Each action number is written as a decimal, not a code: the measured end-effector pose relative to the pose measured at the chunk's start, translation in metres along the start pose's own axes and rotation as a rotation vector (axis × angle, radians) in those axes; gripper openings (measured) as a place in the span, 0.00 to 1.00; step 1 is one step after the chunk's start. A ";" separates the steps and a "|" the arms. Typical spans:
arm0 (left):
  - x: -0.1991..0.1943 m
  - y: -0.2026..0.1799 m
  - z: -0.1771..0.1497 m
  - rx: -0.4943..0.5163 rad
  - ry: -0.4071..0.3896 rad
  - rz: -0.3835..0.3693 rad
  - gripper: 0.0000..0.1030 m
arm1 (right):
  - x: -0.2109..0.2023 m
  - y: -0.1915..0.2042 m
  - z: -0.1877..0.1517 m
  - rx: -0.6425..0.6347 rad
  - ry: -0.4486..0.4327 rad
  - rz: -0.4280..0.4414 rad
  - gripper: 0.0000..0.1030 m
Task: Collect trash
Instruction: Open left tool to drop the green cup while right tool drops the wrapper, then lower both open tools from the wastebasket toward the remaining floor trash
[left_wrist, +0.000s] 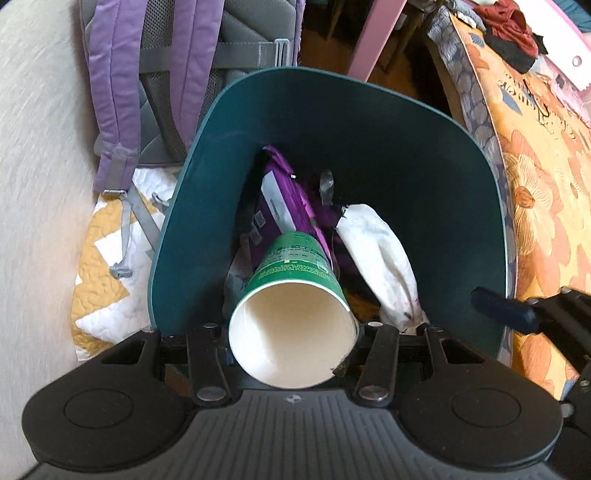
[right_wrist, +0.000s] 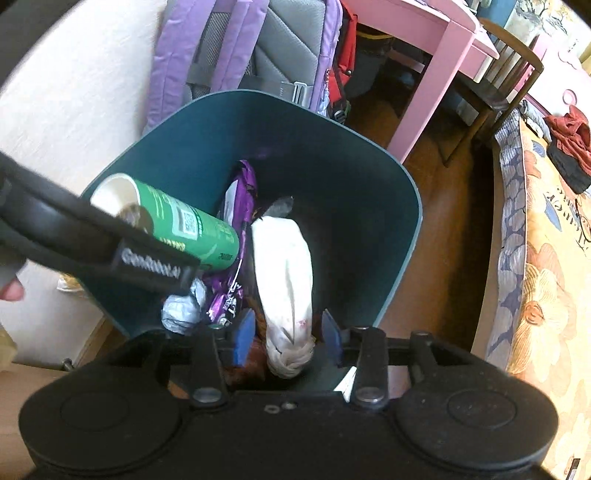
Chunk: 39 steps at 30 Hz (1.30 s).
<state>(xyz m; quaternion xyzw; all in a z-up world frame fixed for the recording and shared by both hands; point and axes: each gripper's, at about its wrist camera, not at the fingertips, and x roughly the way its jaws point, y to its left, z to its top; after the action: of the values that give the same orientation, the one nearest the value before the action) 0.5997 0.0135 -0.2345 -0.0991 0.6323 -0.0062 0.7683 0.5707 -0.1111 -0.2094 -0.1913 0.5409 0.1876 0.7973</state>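
A teal trash bin (left_wrist: 332, 81) (right_wrist: 410, 192) stands below both grippers. My left gripper (left_wrist: 291, 343) is shut on a green paper cup (left_wrist: 295, 273) (right_wrist: 184, 225), held tilted over the bin's left side with its open mouth toward the camera. My right gripper (right_wrist: 288, 334) hangs over the bin's near rim, and one blue pad (right_wrist: 245, 336) shows on each side of a crumpled white paper wad (right_wrist: 288, 280) (left_wrist: 376, 258). A small gap shows at each pad, and the wad leans inside the bin. A purple wrapper (left_wrist: 284, 199) (right_wrist: 243, 192) and grey foil scraps lie deeper in.
A purple and grey backpack (left_wrist: 147, 74) (right_wrist: 240, 48) leans behind the bin. A pink table leg (right_wrist: 432, 88) and a wooden chair (right_wrist: 509, 74) stand further back. A bed with a floral cover (left_wrist: 546, 184) runs along the right. A yellow and white quilt (left_wrist: 103, 277) lies on the left.
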 end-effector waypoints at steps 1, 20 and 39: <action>-0.001 -0.001 -0.001 0.001 -0.001 0.003 0.47 | -0.003 -0.001 -0.001 -0.002 -0.007 0.002 0.42; -0.117 -0.018 -0.058 0.013 -0.220 -0.014 0.59 | -0.099 -0.014 -0.034 -0.045 -0.166 0.107 0.52; -0.182 0.009 -0.139 0.044 -0.313 -0.048 0.73 | -0.185 -0.011 -0.094 0.078 -0.290 0.176 0.70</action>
<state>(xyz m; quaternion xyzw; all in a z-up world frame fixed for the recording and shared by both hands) 0.4269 0.0267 -0.0849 -0.0972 0.5019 -0.0227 0.8592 0.4384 -0.1857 -0.0674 -0.0831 0.4418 0.2614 0.8542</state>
